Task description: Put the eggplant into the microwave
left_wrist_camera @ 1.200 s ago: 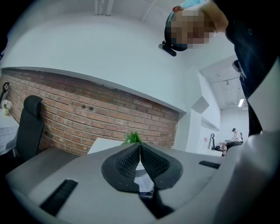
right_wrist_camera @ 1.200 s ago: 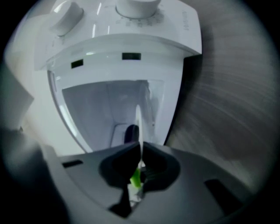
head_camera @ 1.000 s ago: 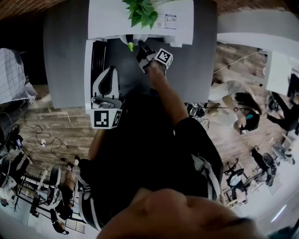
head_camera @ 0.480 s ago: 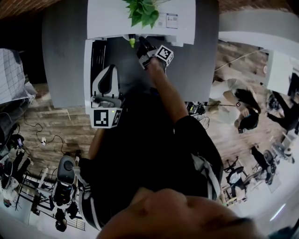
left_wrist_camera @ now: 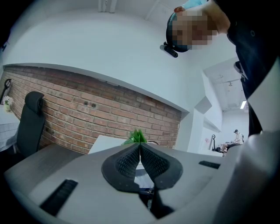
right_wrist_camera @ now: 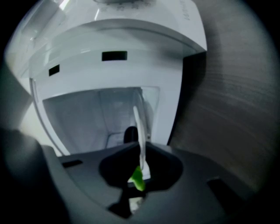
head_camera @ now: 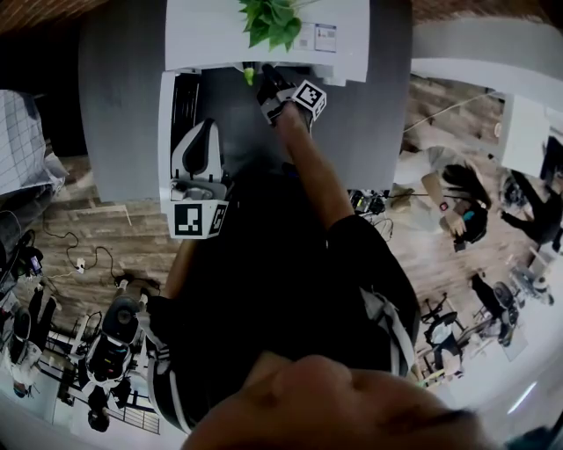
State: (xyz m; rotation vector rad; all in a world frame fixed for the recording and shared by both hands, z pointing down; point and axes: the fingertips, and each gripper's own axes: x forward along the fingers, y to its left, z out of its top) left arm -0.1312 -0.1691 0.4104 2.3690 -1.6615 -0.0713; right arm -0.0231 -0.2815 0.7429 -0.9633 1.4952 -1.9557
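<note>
Jaws of the right gripper [right_wrist_camera: 141,146] are clamped on the eggplant [right_wrist_camera: 137,179] at the open microwave's [right_wrist_camera: 109,65] mouth by the tabletop's [head_camera: 114,105] far edge, the left gripper's [left_wrist_camera: 139,146] pressed together empty; only release inside is judged left.

White microwave [head_camera: 211,35], green-leaved plant [head_camera: 268,22], grey table [head_camera: 123,105], red brick wall [left_wrist_camera: 87,113], green eggplant stem [right_wrist_camera: 137,178]
</note>
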